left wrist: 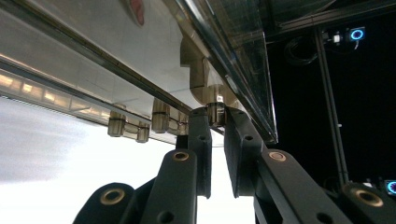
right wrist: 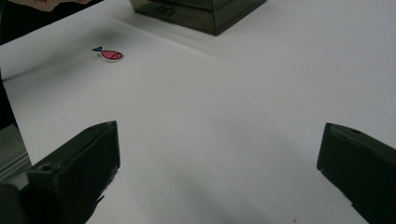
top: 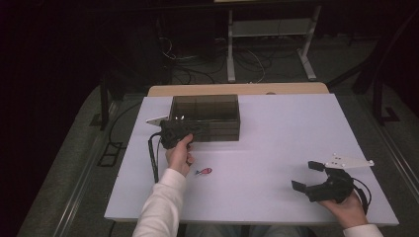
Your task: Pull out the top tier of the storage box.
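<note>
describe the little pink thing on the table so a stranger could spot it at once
On the white table, look in front of the dark see-through box, beside the left hand. The small pink fish-shaped piece with a blue tail lies flat there, the table's one bright thing.

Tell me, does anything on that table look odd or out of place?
Nothing looks spilled or broken. The one stray is a small pink fish-shaped piece, lying alone on the white table, apart from the smoky clear box whose small knob the left gripper pinches.
</note>
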{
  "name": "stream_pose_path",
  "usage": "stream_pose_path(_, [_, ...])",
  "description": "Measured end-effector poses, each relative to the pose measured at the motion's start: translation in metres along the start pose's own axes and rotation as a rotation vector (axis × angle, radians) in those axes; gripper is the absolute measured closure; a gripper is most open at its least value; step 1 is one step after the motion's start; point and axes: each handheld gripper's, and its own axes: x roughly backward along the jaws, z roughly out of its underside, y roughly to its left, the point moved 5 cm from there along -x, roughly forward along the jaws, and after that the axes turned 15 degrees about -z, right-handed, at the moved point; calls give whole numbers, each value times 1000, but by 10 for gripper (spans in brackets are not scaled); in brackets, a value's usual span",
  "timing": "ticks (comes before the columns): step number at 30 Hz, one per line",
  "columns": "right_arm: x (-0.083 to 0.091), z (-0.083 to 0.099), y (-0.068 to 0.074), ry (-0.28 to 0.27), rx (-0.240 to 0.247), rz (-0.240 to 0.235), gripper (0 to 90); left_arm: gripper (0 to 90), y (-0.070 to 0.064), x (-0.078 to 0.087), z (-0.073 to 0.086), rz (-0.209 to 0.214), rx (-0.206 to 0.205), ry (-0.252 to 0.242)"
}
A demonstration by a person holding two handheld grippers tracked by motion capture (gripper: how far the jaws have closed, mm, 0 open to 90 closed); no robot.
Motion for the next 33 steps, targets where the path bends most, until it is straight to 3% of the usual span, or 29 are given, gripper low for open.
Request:
stream_pose_path(2, [0, 0, 0, 2, 0, 1, 0, 807, 1, -1, 0, 18, 30, 13])
stream_pose_path(6, [0, 1, -1, 8, -4, -1, 0, 810, 1, -1, 1, 20, 39, 13])
stream_pose_path(33, [0, 1, -2, 6, -4, 0, 0, 813, 6, 5, 15, 57, 43, -15])
